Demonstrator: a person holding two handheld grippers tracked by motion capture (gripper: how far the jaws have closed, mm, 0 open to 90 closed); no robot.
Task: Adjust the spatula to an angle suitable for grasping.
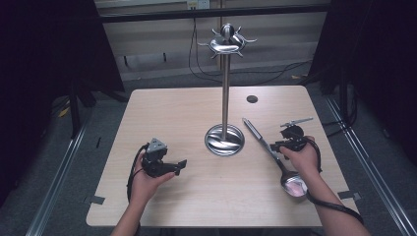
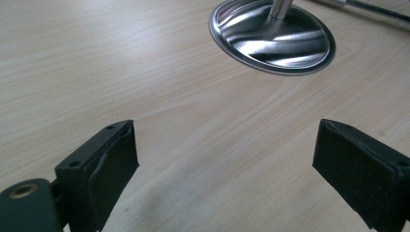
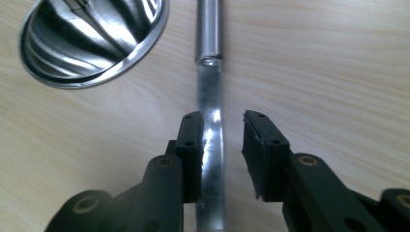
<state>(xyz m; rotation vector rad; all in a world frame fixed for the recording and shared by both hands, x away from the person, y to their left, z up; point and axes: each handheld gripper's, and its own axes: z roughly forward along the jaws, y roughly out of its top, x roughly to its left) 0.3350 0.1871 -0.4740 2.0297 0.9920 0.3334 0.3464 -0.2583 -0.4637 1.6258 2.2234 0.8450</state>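
Note:
A steel utensil stand (image 1: 225, 88) rises from a round base (image 1: 224, 139) in the middle of the table, with hooks at its top. A steel ladle (image 1: 265, 142) lies flat to the right of the base, its bowl (image 1: 294, 186) nearest the person. My right gripper (image 1: 281, 145) sits low over the ladle's handle (image 3: 209, 38). The jaws straddle the flat part of the handle; one pad lies against it and a gap shows at the other pad, so the gripper (image 3: 222, 130) is open. My left gripper (image 1: 181, 166) rests left of the base (image 2: 273, 36), open wide over bare wood (image 2: 225, 145).
The light wooden table (image 1: 172, 113) has a small dark round hole (image 1: 252, 99) at its back right. Dark curtains stand at both sides and cables run on the floor behind. The stand's base (image 3: 92, 38) lies close to the ladle's handle.

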